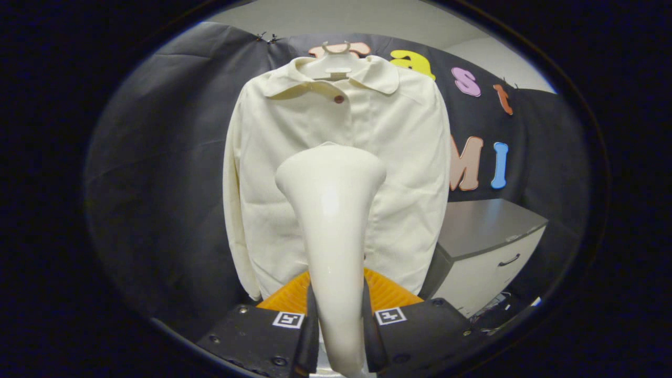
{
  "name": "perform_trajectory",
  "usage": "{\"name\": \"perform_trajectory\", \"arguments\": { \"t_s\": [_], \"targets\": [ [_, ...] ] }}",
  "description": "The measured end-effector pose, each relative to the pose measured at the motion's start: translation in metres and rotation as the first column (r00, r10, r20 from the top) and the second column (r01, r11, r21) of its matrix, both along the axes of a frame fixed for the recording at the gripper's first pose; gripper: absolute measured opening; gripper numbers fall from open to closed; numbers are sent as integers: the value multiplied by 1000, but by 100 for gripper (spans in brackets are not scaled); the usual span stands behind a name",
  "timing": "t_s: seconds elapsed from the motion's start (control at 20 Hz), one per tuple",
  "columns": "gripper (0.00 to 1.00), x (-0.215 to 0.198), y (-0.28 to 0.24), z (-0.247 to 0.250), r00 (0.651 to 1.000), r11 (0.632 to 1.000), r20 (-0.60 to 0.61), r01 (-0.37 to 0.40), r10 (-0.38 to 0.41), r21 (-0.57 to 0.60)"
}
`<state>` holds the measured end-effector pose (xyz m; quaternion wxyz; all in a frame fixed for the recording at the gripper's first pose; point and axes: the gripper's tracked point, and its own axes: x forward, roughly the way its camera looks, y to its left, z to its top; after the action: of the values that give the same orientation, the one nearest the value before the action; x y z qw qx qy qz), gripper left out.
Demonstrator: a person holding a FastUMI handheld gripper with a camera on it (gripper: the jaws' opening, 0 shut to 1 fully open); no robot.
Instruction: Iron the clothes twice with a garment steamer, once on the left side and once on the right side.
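Between the tongs (338, 336), gripped steamer (332, 210) hides the shirt's (409, 173) middle.

gripper view | rides gripper (338, 320) | faces hung shirt (336, 173) | near

My claw (338, 320) is clamped on the steamer (331, 210). Straight beyond my fingers, a hanger (336, 62) up against the cloth wall (157, 157) carries the shirt (404, 157). Beyond and to the right of the claw stands a cabinet (488, 231) with a grey top.
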<state>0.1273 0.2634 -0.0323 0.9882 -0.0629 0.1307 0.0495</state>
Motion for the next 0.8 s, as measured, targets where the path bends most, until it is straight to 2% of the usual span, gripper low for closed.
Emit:
{"name": "perform_trajectory", "arguments": {
  "t_s": [0.5,0.8],
  "targets": [
    [35,61,-46,65,996,999,81,29,-27,-27],
    [35,75,-66,69,997,998,70,16,-12,-64]
  ]
}}
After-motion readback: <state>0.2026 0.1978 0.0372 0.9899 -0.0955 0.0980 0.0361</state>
